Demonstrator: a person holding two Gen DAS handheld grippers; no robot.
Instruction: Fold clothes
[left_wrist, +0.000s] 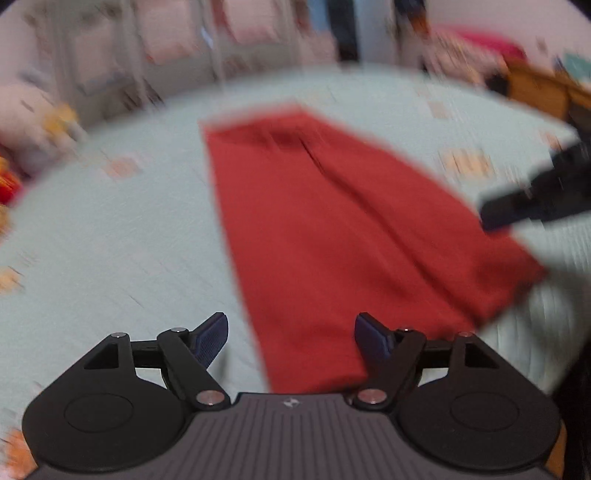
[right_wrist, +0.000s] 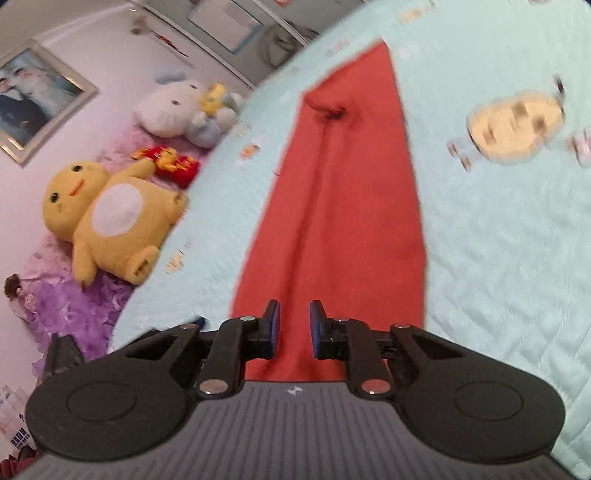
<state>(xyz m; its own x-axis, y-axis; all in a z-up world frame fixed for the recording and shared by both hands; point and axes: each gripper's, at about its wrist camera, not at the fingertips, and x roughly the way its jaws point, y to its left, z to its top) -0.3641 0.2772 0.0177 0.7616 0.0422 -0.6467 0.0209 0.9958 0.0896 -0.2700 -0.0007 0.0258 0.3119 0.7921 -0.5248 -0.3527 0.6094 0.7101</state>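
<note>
Pale mint quilted bedding (right_wrist: 498, 258) is covering the work surface in both views; its stitched diamond texture is showing clearly in the right wrist view, with small printed motifs scattered across it.

One red garment (left_wrist: 332, 229) is lying flat on the bedding as a long, narrow folded strip of soft matte fabric, with a lengthwise crease running down its middle. In the right wrist view the same red garment (right_wrist: 343, 206) is extending straight ahead of the gripper, tapering toward a small dark pucker near its far end.

The left gripper (left_wrist: 291, 332) is hovering over the near end of the strip with its two blue-padded fingers spread wide apart and nothing between them; the garment is lying ahead of it and to its right. The right gripper (right_wrist: 294, 328) is positioned above the near end of the strip with its fingers drawn to a narrow gap, parallel but not touching; red fabric is showing through the gap, and whether the pads are contacting it cannot be told. In the left wrist view the right gripper (left_wrist: 535, 199) is appearing as a blurred black shape at the garment's right-hand edge.

Beyond the bedding, left of the right gripper, three plush toys are resting: one yellow plush (right_wrist: 107, 221), one white plush (right_wrist: 173, 107), and one small red-and-yellow plush (right_wrist: 170, 162). One framed picture (right_wrist: 33, 99) is hanging on the wall.
</note>
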